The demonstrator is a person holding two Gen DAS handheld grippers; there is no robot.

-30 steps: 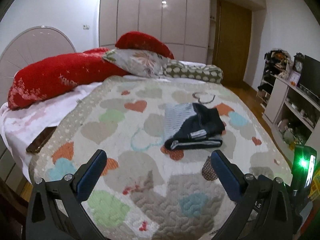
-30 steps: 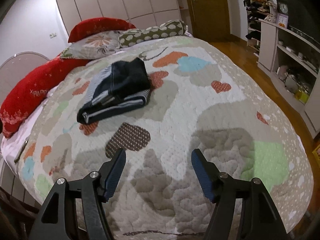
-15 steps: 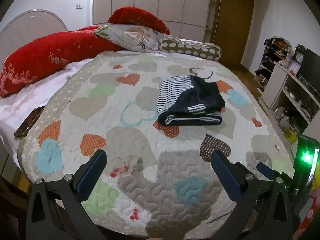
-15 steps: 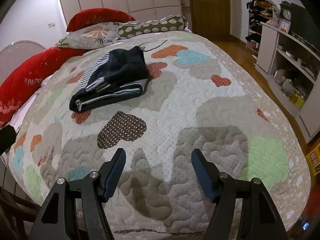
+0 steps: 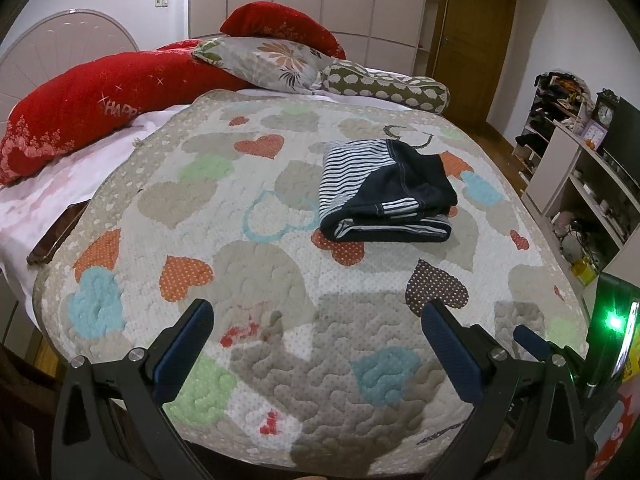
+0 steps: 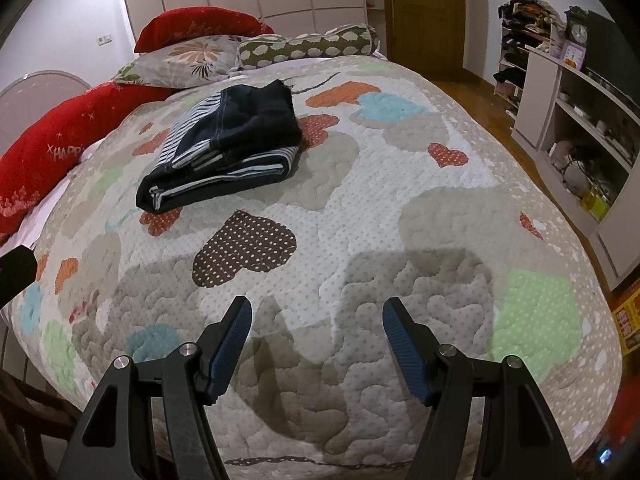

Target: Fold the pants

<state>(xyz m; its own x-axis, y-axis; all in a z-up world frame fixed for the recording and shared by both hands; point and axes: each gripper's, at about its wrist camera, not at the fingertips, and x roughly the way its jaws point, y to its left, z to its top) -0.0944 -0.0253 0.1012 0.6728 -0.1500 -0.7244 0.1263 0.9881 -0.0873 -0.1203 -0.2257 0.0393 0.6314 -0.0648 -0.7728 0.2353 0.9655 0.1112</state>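
The pants (image 5: pixel 386 192), dark navy with white-striped panels, lie folded into a compact bundle on the heart-patterned quilt (image 5: pixel 256 272). They also show in the right wrist view (image 6: pixel 228 144), at the upper left. My left gripper (image 5: pixel 316 312) is open and empty, held above the near end of the bed, well short of the pants. My right gripper (image 6: pixel 316 308) is open and empty too, over the quilt's near end, apart from the pants.
Red pillows (image 5: pixel 100 92), a floral pillow (image 5: pixel 276 60) and a dotted bolster (image 5: pixel 384 86) lie at the head of the bed. A dark phone (image 5: pixel 56 232) rests on the white sheet at the left. Shelves (image 5: pixel 588 200) and a wooden door (image 5: pixel 472 36) stand to the right.
Both grippers have drawn back and risen from the bed, so more of the quilt's near edge shows. The folded pants have stayed put. Both grippers have stayed open.
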